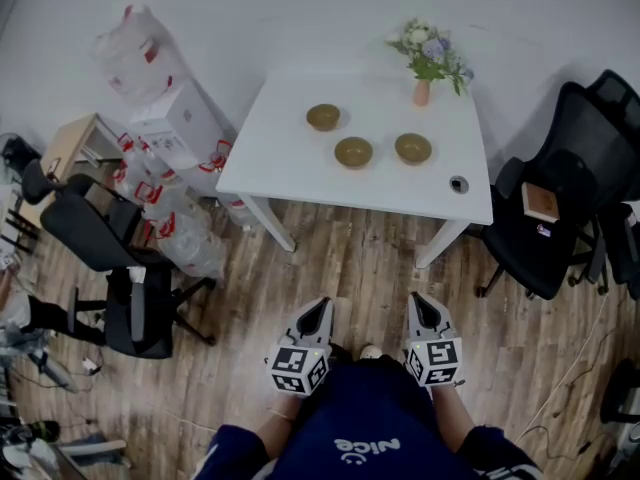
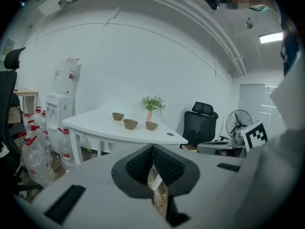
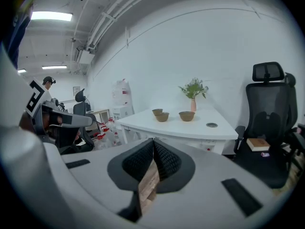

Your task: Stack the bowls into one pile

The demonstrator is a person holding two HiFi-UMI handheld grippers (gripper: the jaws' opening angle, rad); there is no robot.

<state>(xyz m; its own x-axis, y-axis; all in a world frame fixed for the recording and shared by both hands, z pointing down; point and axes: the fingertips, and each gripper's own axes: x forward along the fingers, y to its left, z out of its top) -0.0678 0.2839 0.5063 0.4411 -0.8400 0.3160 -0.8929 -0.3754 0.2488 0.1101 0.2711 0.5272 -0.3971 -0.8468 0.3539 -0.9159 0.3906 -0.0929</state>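
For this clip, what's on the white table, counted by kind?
On the white table:
brown bowls: 3, one at the back left, one in the middle, one at the right, all apart, none stacked
vase with flowers: 1
Total: 4

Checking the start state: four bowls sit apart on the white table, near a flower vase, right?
Not four: three bowls sit apart on the white table, near a flower vase, as the head view shows.
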